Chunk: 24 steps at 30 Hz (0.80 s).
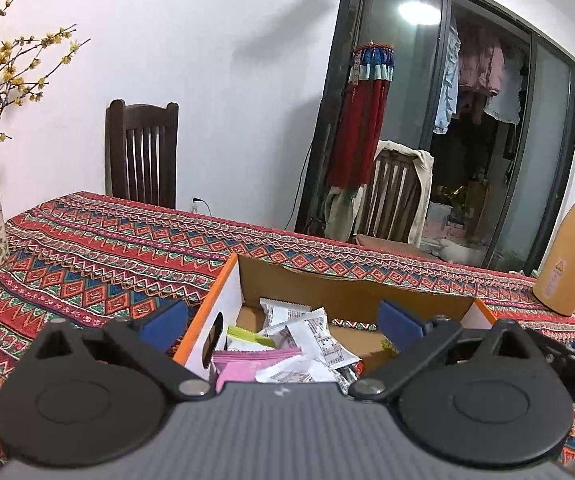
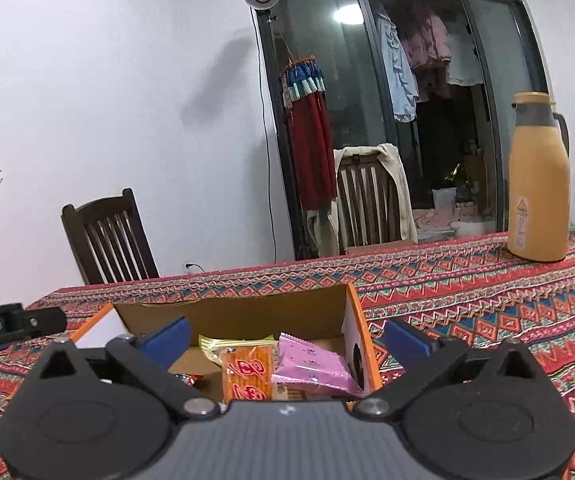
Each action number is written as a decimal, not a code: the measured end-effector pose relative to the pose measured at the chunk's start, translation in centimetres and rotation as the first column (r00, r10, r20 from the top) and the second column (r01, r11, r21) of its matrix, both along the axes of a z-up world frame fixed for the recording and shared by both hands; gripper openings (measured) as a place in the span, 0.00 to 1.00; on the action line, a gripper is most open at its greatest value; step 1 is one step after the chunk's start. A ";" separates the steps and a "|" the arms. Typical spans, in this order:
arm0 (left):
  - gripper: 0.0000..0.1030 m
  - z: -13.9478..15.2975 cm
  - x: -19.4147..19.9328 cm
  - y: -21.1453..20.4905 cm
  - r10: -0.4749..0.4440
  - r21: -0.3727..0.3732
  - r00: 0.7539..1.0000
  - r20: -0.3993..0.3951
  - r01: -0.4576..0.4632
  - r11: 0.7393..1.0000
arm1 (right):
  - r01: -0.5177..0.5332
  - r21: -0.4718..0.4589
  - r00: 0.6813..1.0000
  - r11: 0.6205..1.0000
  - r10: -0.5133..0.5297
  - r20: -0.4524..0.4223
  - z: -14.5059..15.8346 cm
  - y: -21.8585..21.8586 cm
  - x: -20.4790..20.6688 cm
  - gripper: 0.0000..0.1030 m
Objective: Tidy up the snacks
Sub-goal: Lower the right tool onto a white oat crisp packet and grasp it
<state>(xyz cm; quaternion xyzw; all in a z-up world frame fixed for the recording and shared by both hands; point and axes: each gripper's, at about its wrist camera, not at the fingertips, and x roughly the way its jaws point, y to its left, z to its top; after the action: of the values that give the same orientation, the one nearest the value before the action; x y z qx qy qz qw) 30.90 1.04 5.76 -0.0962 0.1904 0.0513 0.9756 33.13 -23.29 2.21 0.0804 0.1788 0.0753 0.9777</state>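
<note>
Both my grippers hang over the near edge of the cardboard box (image 1: 351,280), left gripper (image 1: 283,322) and right gripper (image 2: 285,338) spread wide and holding nothing. I judge they hover here because the snacks already lie inside. At the box's left end I count one pink packet (image 1: 247,364), one yellow-green packet (image 1: 247,336) and several white sachets (image 1: 311,344); at its right end, one orange cracker pack (image 2: 247,372), another pink wrapper (image 2: 311,364).

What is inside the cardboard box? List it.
In the cardboard box: a pink packet, an orange-red packet, a yellow-green packet and white wrappers. The gripper bodies cover the box's near part, and anything under the pile is hidden.
</note>
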 end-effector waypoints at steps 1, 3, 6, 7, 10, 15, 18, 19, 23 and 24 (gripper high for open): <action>1.00 0.3 -0.2 0.0 0.000 -0.002 1.000 0.000 0.000 1.000 | -0.005 -0.001 1.000 1.000 0.005 0.000 0.2 -0.1 -0.4 1.00; 1.00 0.9 -0.8 0.2 -0.001 -0.015 1.000 0.006 0.002 1.000 | -0.019 -0.013 1.000 1.000 0.019 -0.004 0.6 -0.1 -1.3 1.00; 1.00 1.8 -2.2 0.4 -0.002 -0.021 1.000 0.016 0.002 1.000 | -0.030 -0.036 1.000 0.999 0.030 -0.010 1.0 0.0 -2.8 1.00; 1.00 2.0 -2.7 0.5 -0.006 -0.022 1.000 0.020 0.007 1.000 | -0.033 -0.044 0.999 0.999 0.032 -0.012 1.1 0.0 -3.3 1.00; 1.00 2.5 -4.4 0.7 -0.017 -0.022 0.999 0.027 0.017 1.000 | -0.036 -0.059 0.999 0.998 0.035 -0.017 1.2 0.0 -4.9 1.00; 1.00 2.4 -7.0 0.8 -0.044 -0.013 0.999 0.017 0.045 0.999 | -0.047 -0.056 0.998 0.997 0.045 -0.036 0.6 -0.1 -7.4 1.00; 1.00 1.8 -8.4 1.0 -0.058 -0.004 0.998 -0.001 0.058 0.998 | -0.061 -0.061 0.997 0.996 0.057 -0.060 -0.1 0.0 -8.7 1.00; 1.00 1.4 -8.8 1.0 -0.065 -0.001 0.998 -0.012 0.065 0.998 | -0.067 -0.063 0.996 0.996 0.063 -0.069 -0.3 0.1 -9.0 1.00; 1.00 -0.2 -10.3 1.3 -0.082 0.004 0.995 -0.057 0.082 0.997 | -0.099 -0.076 0.989 0.992 0.090 -0.116 -1.7 0.5 -10.5 1.00; 1.00 -0.6 -10.5 1.3 -0.086 0.005 0.994 -0.068 0.086 0.996 | -0.107 -0.083 0.987 0.991 0.096 -0.126 -2.0 0.6 -10.8 1.00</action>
<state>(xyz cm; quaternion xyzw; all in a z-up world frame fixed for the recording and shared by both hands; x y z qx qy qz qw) 20.36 2.36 5.21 -0.0822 0.2272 0.0133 0.9703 22.36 -22.72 0.26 0.0316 0.2452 0.1119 0.9625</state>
